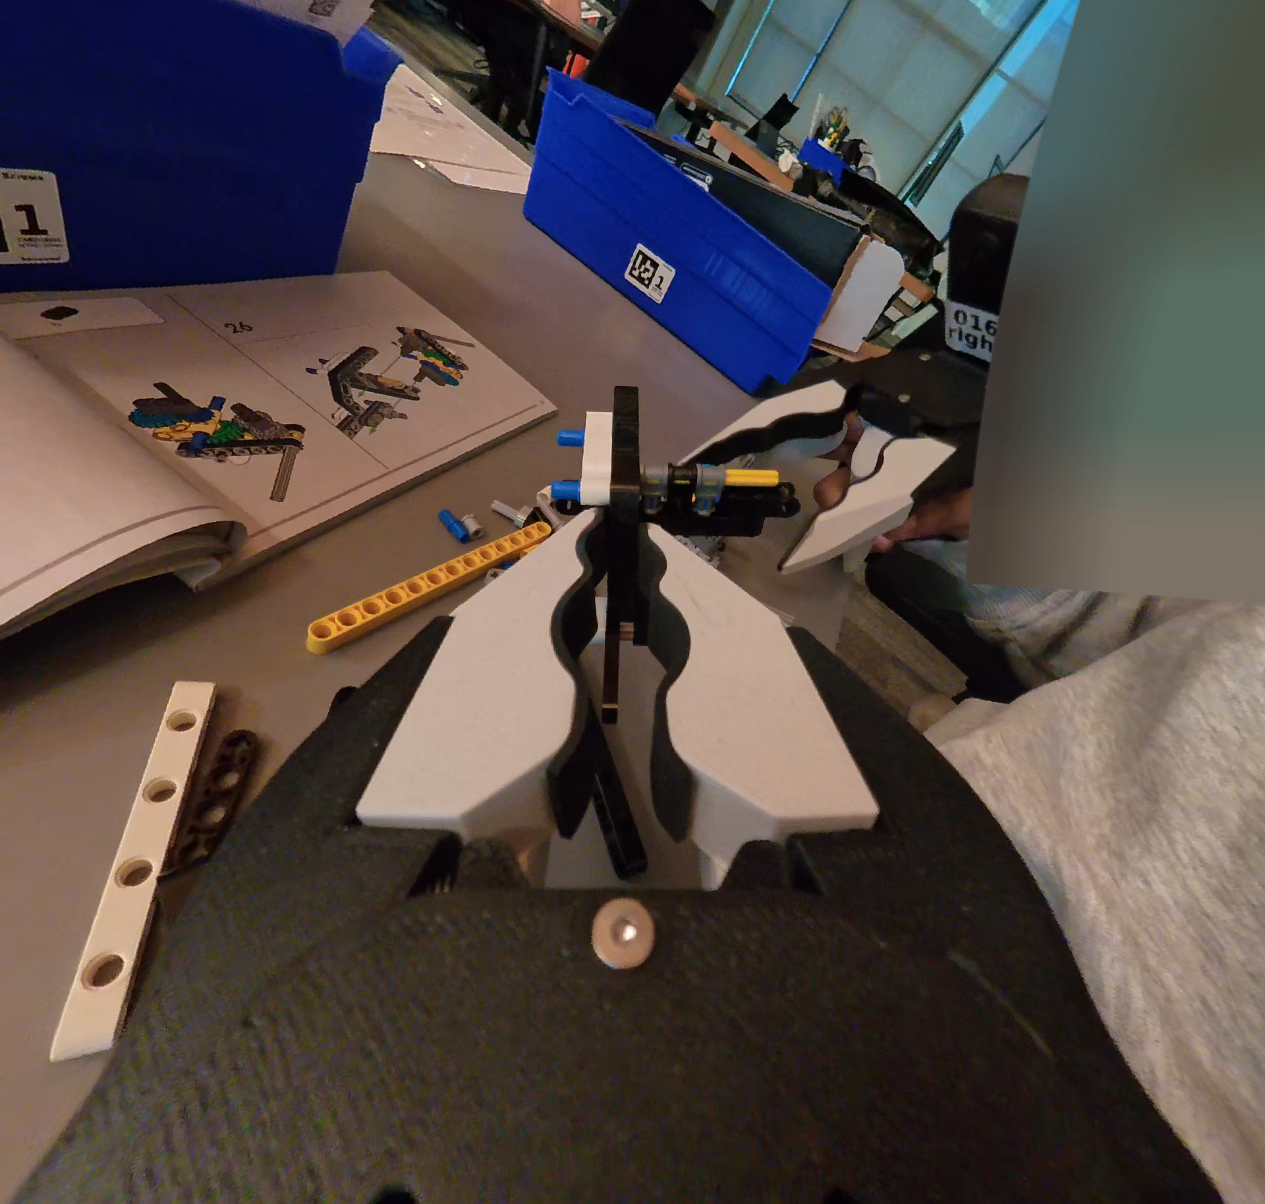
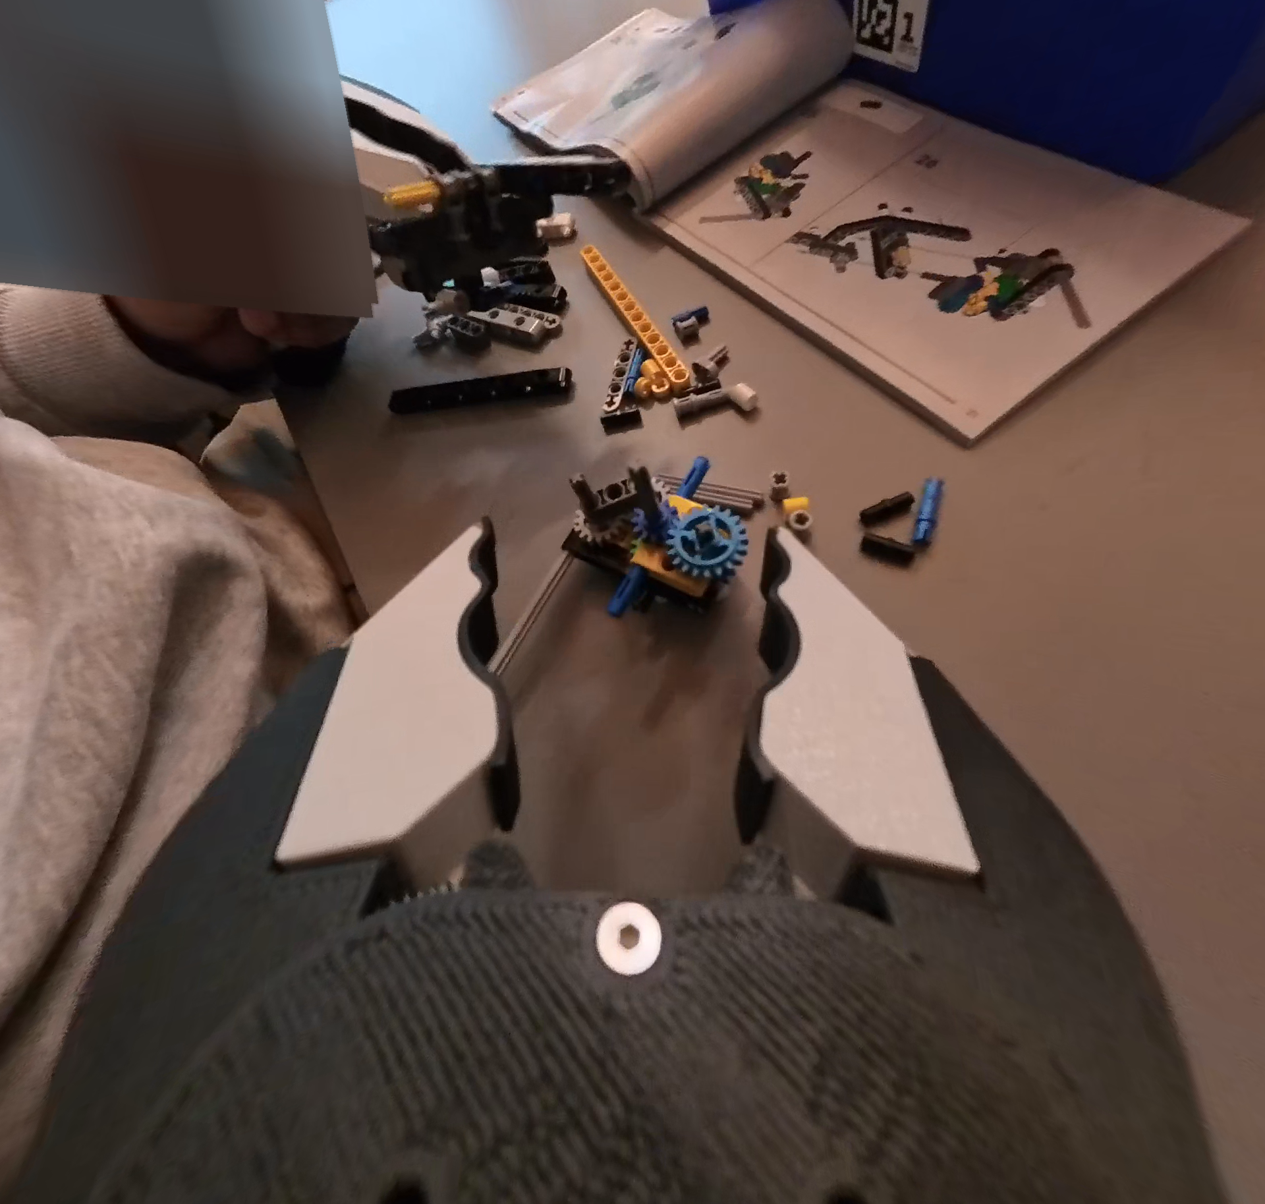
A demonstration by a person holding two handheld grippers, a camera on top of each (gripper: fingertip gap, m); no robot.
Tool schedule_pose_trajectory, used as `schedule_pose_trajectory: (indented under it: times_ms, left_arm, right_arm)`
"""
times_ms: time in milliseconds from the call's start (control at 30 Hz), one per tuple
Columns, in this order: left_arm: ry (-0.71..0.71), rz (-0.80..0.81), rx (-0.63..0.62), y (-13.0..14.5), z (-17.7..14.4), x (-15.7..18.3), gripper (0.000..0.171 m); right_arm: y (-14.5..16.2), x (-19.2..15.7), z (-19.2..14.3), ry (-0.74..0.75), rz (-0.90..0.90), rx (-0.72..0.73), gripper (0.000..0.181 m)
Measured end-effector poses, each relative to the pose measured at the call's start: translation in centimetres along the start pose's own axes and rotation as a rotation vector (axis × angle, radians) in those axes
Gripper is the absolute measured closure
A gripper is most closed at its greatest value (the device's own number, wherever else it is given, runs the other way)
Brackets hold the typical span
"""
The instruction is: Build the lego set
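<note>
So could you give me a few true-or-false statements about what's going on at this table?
1. The left gripper is shut on the black lego assembly. True.
2. The right gripper grips the blue gear. False: its fingers are open, empty, just short of it.
3. The instruction booklet lies closed. False: it lies open.
4. A long yellow beam lies on the table. True.
</note>
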State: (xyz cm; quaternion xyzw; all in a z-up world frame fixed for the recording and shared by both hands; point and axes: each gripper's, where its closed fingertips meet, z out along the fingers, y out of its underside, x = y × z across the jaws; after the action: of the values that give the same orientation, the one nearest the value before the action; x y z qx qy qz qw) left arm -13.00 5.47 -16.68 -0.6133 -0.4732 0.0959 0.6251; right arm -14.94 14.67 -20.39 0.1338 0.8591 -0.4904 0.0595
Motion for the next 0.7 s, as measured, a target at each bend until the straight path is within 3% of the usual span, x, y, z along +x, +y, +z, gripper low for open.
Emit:
schedule_pose_trajectory:
  times_ms: [300,700]
  left_arm:
    - [0.003,-0.005,0.001,0.0,0.0,0.0,0.167]
    - [0.003,0.006,-0.002,0.0,0.0,0.2,0.167]
  right_arm:
    - [1.9,-2.5,-0.2,-0.018,0.021,-0.076,0.103]
    - [2.1,-6.8,0.1,-0.075,0.121,-0.018,0.105]
